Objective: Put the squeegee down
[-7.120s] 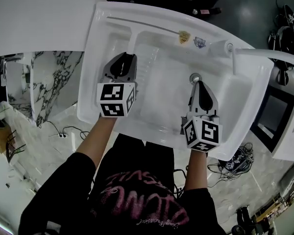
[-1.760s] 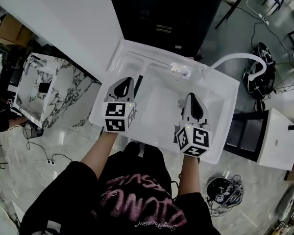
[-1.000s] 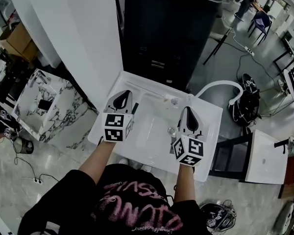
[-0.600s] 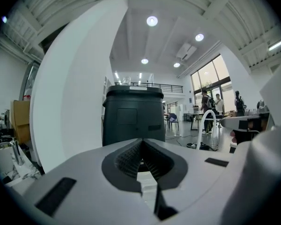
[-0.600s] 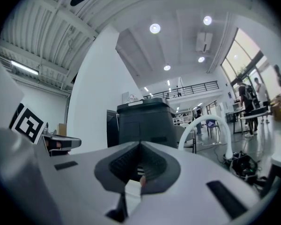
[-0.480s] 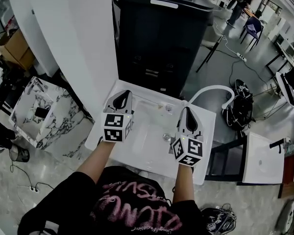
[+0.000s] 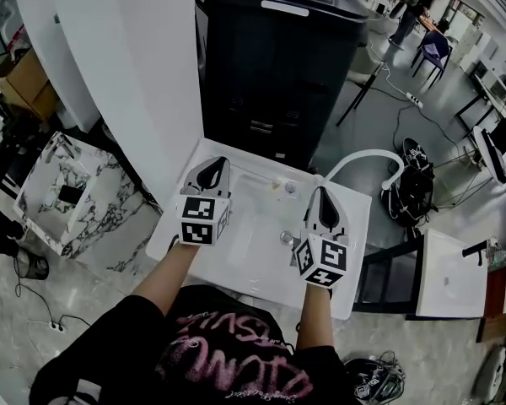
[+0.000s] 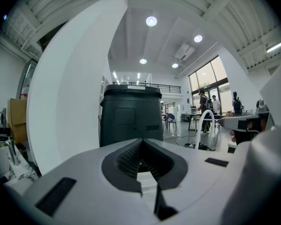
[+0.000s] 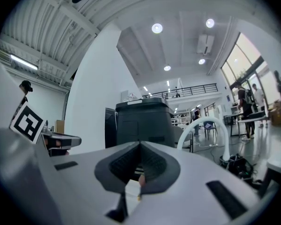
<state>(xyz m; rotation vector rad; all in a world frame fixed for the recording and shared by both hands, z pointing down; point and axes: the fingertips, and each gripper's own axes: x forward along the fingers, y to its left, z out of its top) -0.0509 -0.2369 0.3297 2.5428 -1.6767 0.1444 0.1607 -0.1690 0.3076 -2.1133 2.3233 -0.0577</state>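
While hovering level over the white sink (image 7: 261, 267), the left gripper (image 7: 217, 162) and right gripper (image 7: 322, 191) are facing the black cabinet (image 7: 278, 66), jaws pressed together, gripping nothing

Glossy white sink (image 7: 255, 247); matt grey plastic left gripper (image 7: 218, 164)

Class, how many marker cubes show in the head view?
2. One cube rides the left tool, over the sink's left side; the other rides the right tool, over its right side.
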